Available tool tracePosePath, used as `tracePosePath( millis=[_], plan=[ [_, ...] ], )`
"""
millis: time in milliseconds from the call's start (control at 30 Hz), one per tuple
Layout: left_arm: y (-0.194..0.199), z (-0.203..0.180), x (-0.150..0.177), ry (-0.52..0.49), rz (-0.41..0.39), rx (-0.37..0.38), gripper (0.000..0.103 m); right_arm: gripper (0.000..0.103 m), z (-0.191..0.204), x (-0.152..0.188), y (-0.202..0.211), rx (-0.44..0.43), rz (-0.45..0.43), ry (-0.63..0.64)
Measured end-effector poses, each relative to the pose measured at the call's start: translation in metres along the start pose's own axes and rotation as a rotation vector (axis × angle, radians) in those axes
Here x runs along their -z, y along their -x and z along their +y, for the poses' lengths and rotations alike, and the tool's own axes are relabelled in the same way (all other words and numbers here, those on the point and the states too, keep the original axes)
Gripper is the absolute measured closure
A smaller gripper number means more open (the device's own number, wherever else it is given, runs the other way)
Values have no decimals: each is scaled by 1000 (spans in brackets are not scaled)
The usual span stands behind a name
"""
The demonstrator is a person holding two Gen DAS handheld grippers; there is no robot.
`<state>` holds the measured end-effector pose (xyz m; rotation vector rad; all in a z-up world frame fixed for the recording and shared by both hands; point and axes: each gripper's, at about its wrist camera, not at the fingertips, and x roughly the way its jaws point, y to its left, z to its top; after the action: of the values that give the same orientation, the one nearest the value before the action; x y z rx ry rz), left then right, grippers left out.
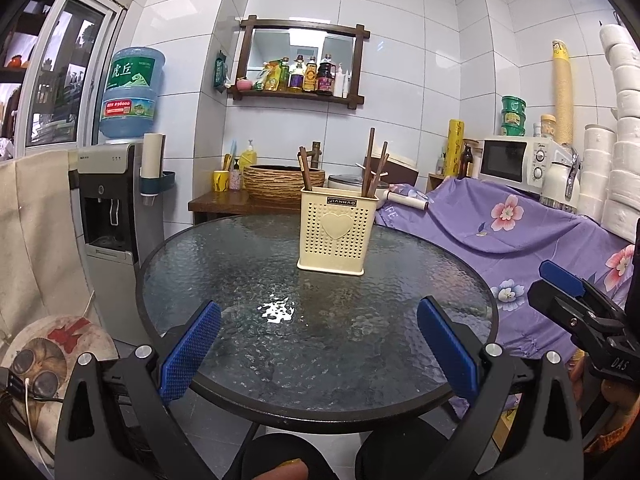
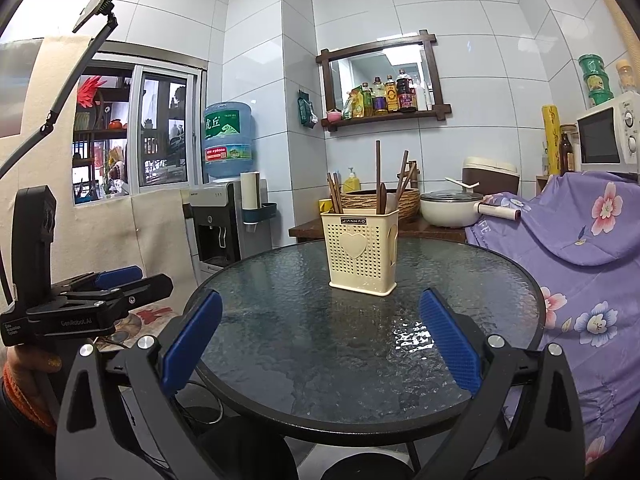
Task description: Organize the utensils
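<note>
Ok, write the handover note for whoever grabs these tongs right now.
Left tongs: open, empty, held over the near edge of the round glass table.
Right tongs: open, empty, also at the near edge.
Cream utensil holder stands upright toward the far side of the table, with the brown chopsticks and other wooden utensils upright in it.
Done: no loose utensils show on the glass.
Left: probably nothing; check outside the views, then pull both tongs back.

Two wrist fisheyes near the round glass table's point(image 1: 400, 384) front edge, facing across, sharing the utensil holder point(image 2: 362, 254).
</note>
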<state>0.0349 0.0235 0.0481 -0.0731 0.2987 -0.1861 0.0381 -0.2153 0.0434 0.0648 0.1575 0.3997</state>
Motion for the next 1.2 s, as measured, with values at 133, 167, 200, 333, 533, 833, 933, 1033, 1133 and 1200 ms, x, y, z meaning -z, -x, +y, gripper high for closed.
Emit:
tracePosePath(
  millis=[133,167,200,333,533,833,933,1033,1133,1200],
  plan=[
    [0,0,0,9,2,-1,6,6,0,0,0,-1,1,-1],
    [0,0,1,12,4,1,6,6,0,0,0,-2,2,-1],
    [0,0,1,14,6,3,6,6,-1,0,0,-3,2,-2],
    [0,0,2,14,6,3,6,6,0,0,-2,-5,5,1],
    [0,0,2,13,7,2,6,6,0,0,-2,-4,8,1],
    [-1,-1,2,-1,8,1,6,6,1,2,-3,-4,11,7],
    [-3,-1,2,-10,12,-1,6,6,2,2,-4,-2,14,10],
    [-5,-3,3,-15,18,-4,6,6,1,4,-6,-1,19,6],
    [-7,-4,3,-19,23,-8,6,6,1,6,-7,1,24,4],
    [-8,-3,4,-19,27,-5,6,6,1,6,-8,4,24,5]
  ],
)
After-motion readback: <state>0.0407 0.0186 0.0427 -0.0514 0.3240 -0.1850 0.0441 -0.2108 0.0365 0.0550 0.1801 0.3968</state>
